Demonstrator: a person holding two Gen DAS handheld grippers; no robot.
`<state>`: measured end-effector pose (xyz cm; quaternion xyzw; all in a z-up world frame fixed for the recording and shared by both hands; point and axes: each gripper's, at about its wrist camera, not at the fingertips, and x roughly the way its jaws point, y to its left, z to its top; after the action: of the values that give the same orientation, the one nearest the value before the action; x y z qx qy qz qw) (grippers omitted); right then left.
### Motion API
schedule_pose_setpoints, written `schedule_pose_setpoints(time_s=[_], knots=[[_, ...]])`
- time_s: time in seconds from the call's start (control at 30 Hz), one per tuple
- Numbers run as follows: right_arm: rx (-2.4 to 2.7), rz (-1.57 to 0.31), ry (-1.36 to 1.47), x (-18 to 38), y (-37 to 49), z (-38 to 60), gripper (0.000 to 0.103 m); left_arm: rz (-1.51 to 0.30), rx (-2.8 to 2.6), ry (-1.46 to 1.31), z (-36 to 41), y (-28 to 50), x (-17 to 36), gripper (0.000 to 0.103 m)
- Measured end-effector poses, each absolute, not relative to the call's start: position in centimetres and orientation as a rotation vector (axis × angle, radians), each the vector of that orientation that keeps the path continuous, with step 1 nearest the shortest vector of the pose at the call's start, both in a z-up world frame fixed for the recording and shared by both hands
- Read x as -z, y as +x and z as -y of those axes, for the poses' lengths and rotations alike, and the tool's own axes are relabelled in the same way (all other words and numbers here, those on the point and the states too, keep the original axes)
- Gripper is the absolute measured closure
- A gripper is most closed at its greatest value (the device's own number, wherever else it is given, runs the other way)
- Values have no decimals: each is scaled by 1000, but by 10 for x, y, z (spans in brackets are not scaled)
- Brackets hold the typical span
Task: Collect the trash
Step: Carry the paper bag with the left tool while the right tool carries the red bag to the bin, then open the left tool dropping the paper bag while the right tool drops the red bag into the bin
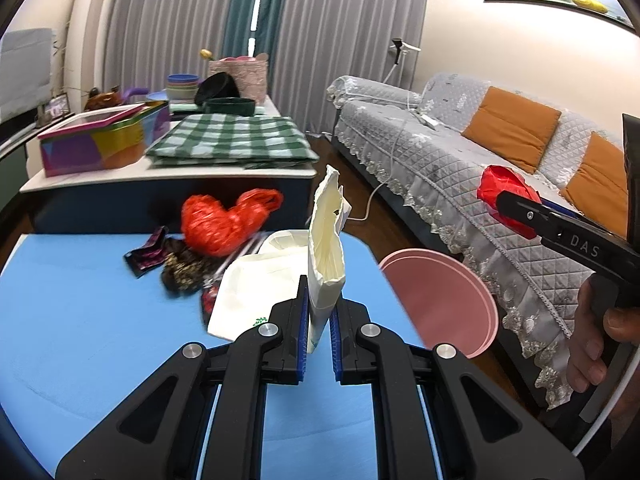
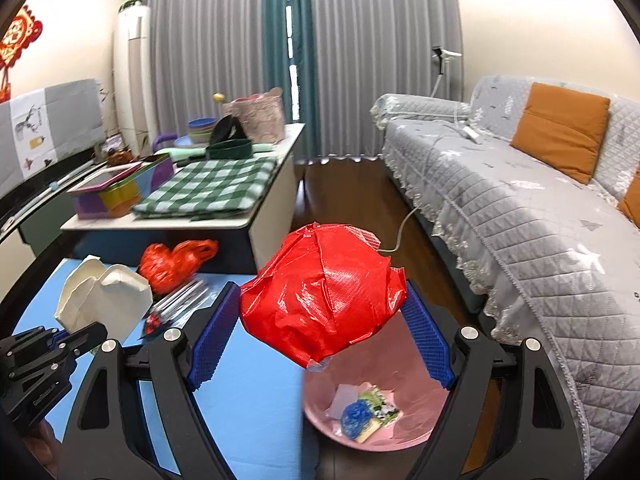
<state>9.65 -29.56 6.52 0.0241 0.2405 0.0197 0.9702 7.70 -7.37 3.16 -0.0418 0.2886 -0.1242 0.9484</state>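
Note:
My left gripper [image 1: 319, 300] is shut on a white paper bag [image 1: 326, 248], pinching its upright flap just above the blue table [image 1: 80, 320]. From the right wrist view the same bag [image 2: 104, 300] sits at the left with the left gripper [image 2: 76, 340] below it. My right gripper [image 2: 320, 308] is shut wide on a crumpled red plastic bag [image 2: 320, 296], held in the air over the pink bin [image 2: 400, 432]. The left wrist view shows that red bag [image 1: 500, 188] at the right gripper's [image 1: 516, 208] tips, beyond the bin [image 1: 448, 300]. The bin holds a blue wad [image 2: 356, 416] and wrappers.
An orange-red plastic bag [image 1: 224, 220], dark wrappers [image 1: 176, 260] and clear straws lie at the table's far side. Behind stands a low table [image 1: 168, 176] with a checked cloth and a colourful box. A grey sofa [image 2: 520, 220] runs along the right, beside the bin.

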Motion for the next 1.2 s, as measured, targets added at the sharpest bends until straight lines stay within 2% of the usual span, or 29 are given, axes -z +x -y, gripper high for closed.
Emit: schedule_pose_setpoints(time_s=[0.53, 1.2], knots=[[100, -474, 79, -75, 112, 369, 23, -592, 399, -85, 149, 122, -50, 94], [147, -518, 124, -56, 138, 403, 23, -679, 529, -98, 223, 169, -21, 94]])
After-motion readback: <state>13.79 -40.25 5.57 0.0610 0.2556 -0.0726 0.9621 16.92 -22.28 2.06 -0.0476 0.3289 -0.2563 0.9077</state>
